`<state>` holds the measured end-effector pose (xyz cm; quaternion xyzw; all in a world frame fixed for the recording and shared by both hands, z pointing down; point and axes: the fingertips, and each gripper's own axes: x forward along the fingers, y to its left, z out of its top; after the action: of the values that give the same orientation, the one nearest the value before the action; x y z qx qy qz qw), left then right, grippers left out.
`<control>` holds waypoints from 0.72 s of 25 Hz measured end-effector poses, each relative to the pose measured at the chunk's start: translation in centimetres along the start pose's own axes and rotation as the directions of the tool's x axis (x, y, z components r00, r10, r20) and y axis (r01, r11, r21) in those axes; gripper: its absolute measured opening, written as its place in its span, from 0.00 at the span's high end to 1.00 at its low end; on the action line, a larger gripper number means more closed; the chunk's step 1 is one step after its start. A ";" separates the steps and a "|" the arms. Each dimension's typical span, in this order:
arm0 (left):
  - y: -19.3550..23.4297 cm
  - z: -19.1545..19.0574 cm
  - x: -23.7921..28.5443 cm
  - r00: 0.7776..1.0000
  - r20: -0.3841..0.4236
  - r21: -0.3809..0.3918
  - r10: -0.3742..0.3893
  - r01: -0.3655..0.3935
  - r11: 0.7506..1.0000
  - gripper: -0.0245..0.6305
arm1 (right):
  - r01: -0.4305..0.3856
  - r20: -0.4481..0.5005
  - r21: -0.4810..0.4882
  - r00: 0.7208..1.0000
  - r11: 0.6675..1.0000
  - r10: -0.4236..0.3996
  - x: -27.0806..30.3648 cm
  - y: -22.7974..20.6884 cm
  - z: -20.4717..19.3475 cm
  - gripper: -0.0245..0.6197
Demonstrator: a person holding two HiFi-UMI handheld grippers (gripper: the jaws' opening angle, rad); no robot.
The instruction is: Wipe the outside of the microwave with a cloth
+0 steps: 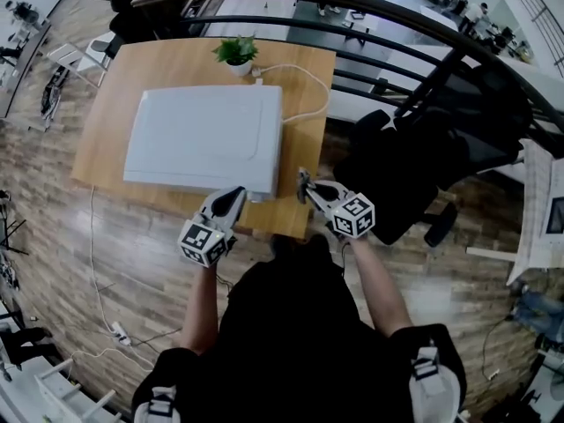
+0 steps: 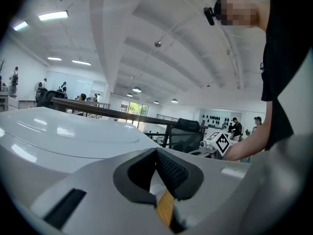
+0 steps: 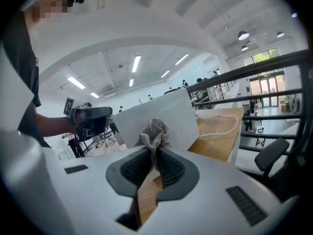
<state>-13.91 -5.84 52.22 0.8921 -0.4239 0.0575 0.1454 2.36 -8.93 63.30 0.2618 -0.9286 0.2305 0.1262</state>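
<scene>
Right tool [image 3: 154, 153] pinching grey cloth [image 3: 154, 131], left tool [image 2: 156, 153] pressed together, both near white microwave [image 1: 203, 135] on wooden table [image 1: 106, 104]

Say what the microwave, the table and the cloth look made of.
Microwave: smooth white shell with soft glossy reflections of the ceiling lights, likely painted metal or plastic; the look does not settle which.
Table: warm brown with grain lines, so wood or wood-look laminate.
Cloth: grey-beige, nubby and crumpled, probably terry or microfibre.
</scene>
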 end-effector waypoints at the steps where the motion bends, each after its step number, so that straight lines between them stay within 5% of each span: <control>1: -0.1 0.1 0.0 1.000 0.001 -0.008 0.004 -0.004 1.000 0.96 | -0.004 -0.001 -0.040 1.000 0.999 0.004 -0.4 0.3 1.0 0.92; 6: -1.7 0.7 0.5 1.000 -0.002 -0.018 0.024 -0.024 1.000 0.96 | -0.025 -0.019 -0.199 1.000 0.980 0.022 -3.6 1.1 3.9 0.92; 18: -4.6 2.4 0.5 0.994 -0.012 0.005 0.107 -0.107 0.994 0.96 | -0.048 0.016 -0.207 0.999 0.977 0.052 -9.1 0.6 5.4 0.92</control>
<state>-10.12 -4.22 49.07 0.8681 -0.4700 0.0713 0.1428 9.00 -7.24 55.15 0.2264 -0.9552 0.1329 0.1369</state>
